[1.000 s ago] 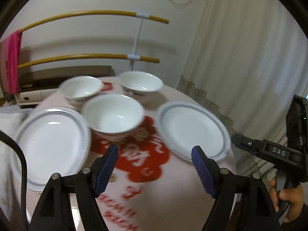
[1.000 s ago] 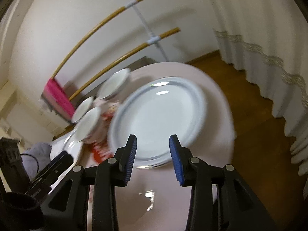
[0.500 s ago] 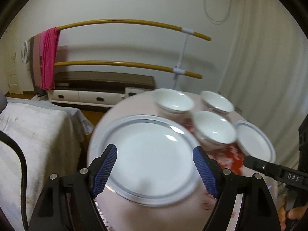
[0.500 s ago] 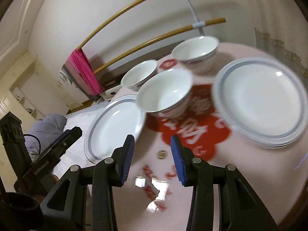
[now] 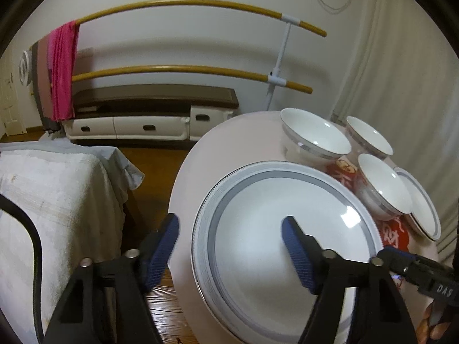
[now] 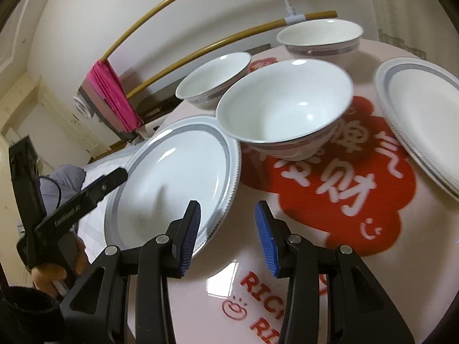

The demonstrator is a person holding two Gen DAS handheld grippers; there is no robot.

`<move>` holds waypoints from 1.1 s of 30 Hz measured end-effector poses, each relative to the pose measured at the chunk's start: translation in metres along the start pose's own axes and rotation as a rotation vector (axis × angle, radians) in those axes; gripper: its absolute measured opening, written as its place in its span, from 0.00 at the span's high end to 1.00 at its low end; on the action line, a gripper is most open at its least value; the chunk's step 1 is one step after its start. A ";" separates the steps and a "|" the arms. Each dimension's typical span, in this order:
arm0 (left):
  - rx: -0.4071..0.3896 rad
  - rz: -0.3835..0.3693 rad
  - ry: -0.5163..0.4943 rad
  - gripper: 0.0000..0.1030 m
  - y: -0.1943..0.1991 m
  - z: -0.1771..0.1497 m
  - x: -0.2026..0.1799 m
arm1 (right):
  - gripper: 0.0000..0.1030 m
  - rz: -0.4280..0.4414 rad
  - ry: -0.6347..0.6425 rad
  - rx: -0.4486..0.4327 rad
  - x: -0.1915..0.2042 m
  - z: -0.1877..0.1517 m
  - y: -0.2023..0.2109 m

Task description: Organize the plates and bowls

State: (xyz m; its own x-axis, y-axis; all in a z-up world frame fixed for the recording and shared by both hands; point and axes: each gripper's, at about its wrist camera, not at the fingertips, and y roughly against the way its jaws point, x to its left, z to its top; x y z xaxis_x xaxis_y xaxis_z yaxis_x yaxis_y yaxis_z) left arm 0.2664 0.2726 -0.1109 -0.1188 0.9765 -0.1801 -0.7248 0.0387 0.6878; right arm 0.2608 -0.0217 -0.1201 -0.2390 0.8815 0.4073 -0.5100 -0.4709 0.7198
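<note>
Since a second ago both your hands have swung over to the left-hand plate: your left claw (image 5: 231, 246) used to face the middle bowl and your right claw (image 6: 228, 233) the right-hand plate. The left claw's jaws have just been closing, yet they stand apart, with the left rim of the left-hand plate (image 5: 287, 258) between them; the left pad hangs off the worktop's edge, the right pad is over the plate's well, and neither pad presses on it. The right claw's jaws have just been opening a little; they stand apart and grip nothing, its left pad over the near right rim of that same plate (image 6: 178, 172), its right pad over the bare worktop (image 6: 229, 281).

Going left to right from your right claw: your left hand (image 6: 54, 269) and its claw come in at the far left, its finger tip at the plate's left rim. The left-hand plate lies just ahead and left. Beyond it sits the left bowl (image 6: 213, 78). Straight ahead stands the middle bowl (image 6: 285, 104), its rim overhanging the plate's far edge; whether they touch you cannot tell. Behind and to the right is the far bowl (image 6: 320, 35). The right-hand plate (image 6: 418, 114) lies well off to the right, beyond the red print (image 6: 338, 189) on the worktop.
</note>
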 end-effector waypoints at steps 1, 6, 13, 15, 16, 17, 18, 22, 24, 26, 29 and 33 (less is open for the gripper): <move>0.006 -0.002 -0.003 0.39 -0.006 0.003 0.001 | 0.59 0.002 0.003 0.005 0.001 0.000 -0.003; 0.045 0.006 -0.031 0.59 -0.022 0.018 0.002 | 0.59 0.011 0.024 0.023 0.000 0.002 -0.014; 0.071 0.015 -0.044 0.64 -0.046 0.026 0.001 | 0.65 0.042 0.036 0.018 0.006 0.003 -0.022; 0.086 0.013 -0.047 0.64 -0.054 0.027 0.001 | 0.70 0.052 0.028 0.017 0.007 0.003 -0.026; 0.087 0.006 -0.043 0.64 -0.057 0.028 0.002 | 0.72 0.054 0.029 0.019 0.009 0.004 -0.029; 0.084 -0.002 -0.034 0.66 -0.059 0.030 0.003 | 0.78 0.059 0.032 0.023 0.007 0.001 -0.028; 0.083 -0.006 -0.027 0.66 -0.060 0.031 0.005 | 0.79 0.061 0.030 0.027 0.005 0.000 -0.028; 0.074 -0.015 -0.027 0.67 -0.061 0.029 0.008 | 0.83 0.074 0.018 0.026 0.002 0.000 -0.030; 0.071 -0.014 -0.023 0.68 -0.060 0.029 0.009 | 0.83 0.076 0.012 0.026 0.004 0.004 -0.034; 0.066 -0.020 -0.008 0.69 -0.059 0.027 0.011 | 0.83 0.078 0.011 0.027 0.003 0.004 -0.034; 0.058 -0.030 0.003 0.72 -0.054 0.023 0.013 | 0.83 0.099 0.005 0.031 0.000 0.003 -0.034; 0.047 -0.035 0.004 0.75 -0.043 0.017 0.012 | 0.83 0.113 0.007 0.035 -0.004 0.003 -0.030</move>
State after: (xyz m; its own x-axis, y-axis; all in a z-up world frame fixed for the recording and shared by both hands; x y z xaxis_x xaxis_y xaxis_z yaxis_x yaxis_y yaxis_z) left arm 0.3079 0.2866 -0.1305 -0.0967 0.9736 -0.2067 -0.6956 0.0824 0.7137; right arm 0.2797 -0.0112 -0.1421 -0.2991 0.8229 0.4831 -0.4507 -0.5680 0.6886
